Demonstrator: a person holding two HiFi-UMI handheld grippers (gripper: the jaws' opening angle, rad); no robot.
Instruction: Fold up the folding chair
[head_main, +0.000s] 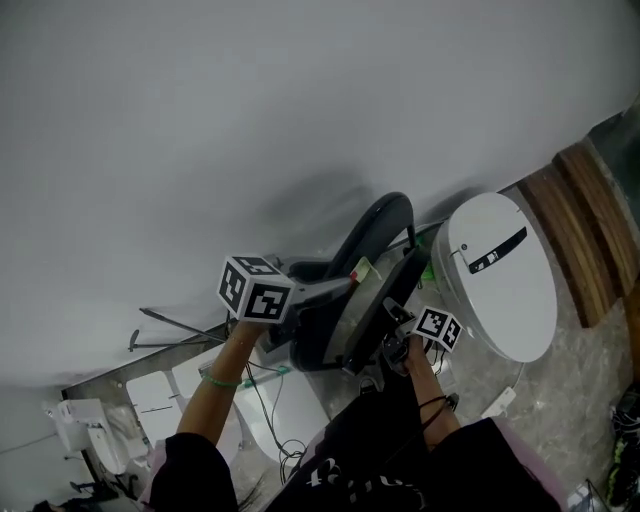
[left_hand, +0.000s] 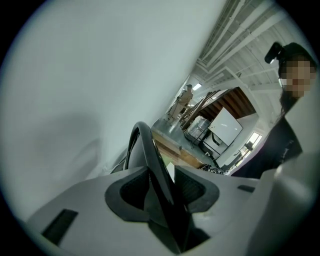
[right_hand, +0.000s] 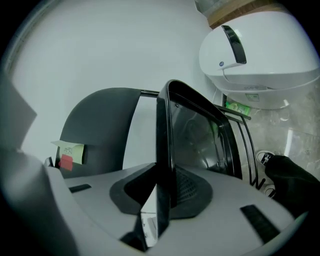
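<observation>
The left gripper (left_hand: 162, 176) is clamped on a thick dark curved rim of the folding chair (head_main: 375, 235), which fills the space between its pads; the right gripper (right_hand: 164, 175) stands narrow, pinched on a thin black edge of the seat panel; both hold the chair, none is empty

The chair hangs between the two grippers in front of the person, close against the white wall (head_main: 250, 120) and just beside a white oval appliance (head_main: 500, 275); seat and backrest look nearly flat together, so the folding seems all but done and the step in hand is likely pressing it flat and standing it by the wall

To do that well: hold both grips firm and level so the panels do not spring apart; bring the two edges together evenly rather than twisting one side; set the feet on the floor before leaning the top to the wall; steer clear of the appliance; let go only once the chair rests by itself, one gripper at a time

Writing: a pale yellow sticky label (right_hand: 70, 152) with a red patch sits on the backrest, its marks too small to read; a green tag (right_hand: 240, 107) under the appliance is likewise unreadable; the appliance bears a small round blue mark, no legible brand
</observation>
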